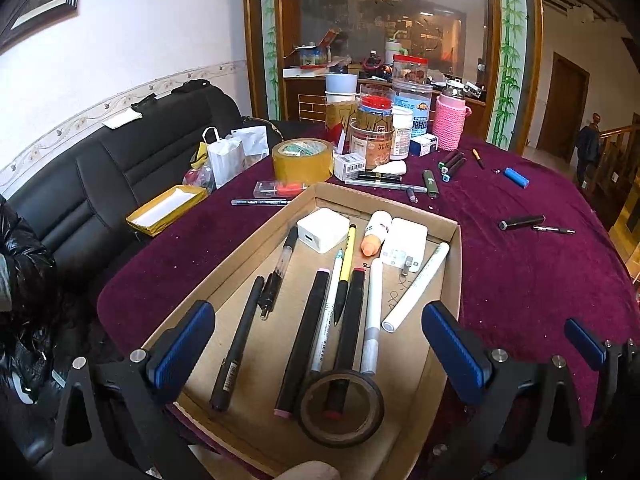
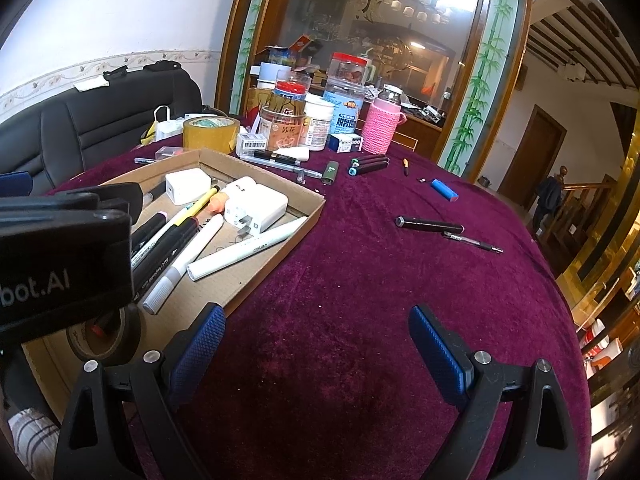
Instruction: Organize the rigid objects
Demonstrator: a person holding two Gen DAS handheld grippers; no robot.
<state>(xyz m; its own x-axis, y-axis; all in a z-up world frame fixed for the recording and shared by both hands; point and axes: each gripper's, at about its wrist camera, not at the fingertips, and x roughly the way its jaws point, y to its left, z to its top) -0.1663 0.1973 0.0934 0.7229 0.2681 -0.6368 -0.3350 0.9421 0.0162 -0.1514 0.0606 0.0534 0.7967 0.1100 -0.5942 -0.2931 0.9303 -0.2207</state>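
Observation:
A shallow cardboard box (image 1: 454,248) (image 2: 312,210) on the purple tablecloth holds several pens and markers (image 1: 308,328), two white chargers (image 1: 323,229) (image 1: 404,242) and a dark tape roll (image 1: 340,408). My left gripper (image 1: 318,344) is open and empty above the box's near end. My right gripper (image 2: 316,344) is open and empty over bare cloth right of the box. Loose on the cloth lie a black marker (image 2: 430,224), a thin pen (image 2: 472,242), a blue cylinder (image 2: 444,190) and dark markers (image 2: 368,166).
Jars, a pink-sleeved bottle (image 1: 450,122), small boxes and a yellow tape roll (image 1: 303,160) crowd the table's far side. A black sofa (image 1: 100,176) with bags stands left. The left gripper's body (image 2: 60,248) fills the right wrist view's left side.

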